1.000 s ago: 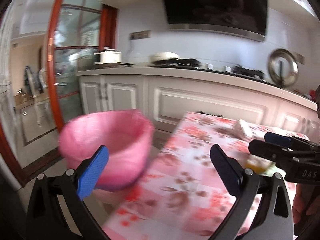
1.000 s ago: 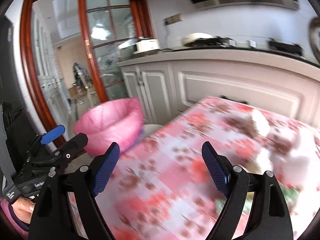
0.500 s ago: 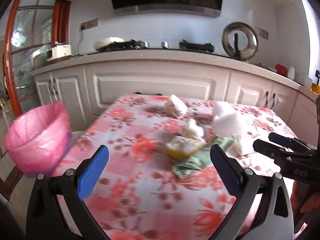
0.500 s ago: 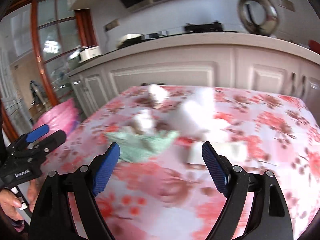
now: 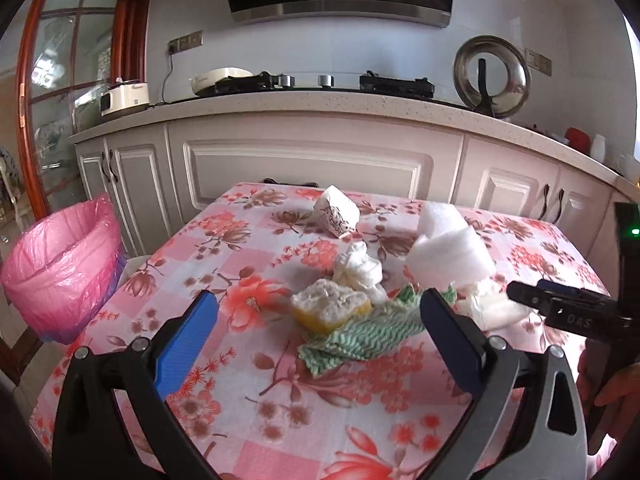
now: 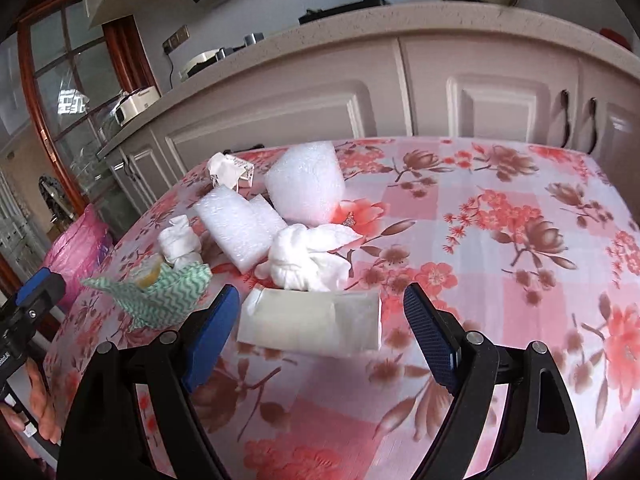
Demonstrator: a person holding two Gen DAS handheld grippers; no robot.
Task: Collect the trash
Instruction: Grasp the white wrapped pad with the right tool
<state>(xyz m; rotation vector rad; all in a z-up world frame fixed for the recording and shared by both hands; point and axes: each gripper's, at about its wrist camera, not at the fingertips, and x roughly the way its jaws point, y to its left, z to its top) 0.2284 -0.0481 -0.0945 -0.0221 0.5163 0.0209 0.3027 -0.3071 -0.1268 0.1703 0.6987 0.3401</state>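
Trash pile (image 5: 360, 292) just beyond wide-spread left gripper (image 5: 320, 332), untouched.

Ahead of us, beyond the floral-clothed table (image 5: 248, 420), cream cabinets (image 5: 304, 168) carry a speckled countertop (image 5: 320, 102); a red-framed glass door (image 5: 60, 92) stands to our left.

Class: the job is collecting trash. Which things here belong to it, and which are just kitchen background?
Job: sponge, green cloth, foam pieces, crumpled tissues, flat white packet, pink-lined bin.

Background: stove, pot lid, rice cooker, cabinets.
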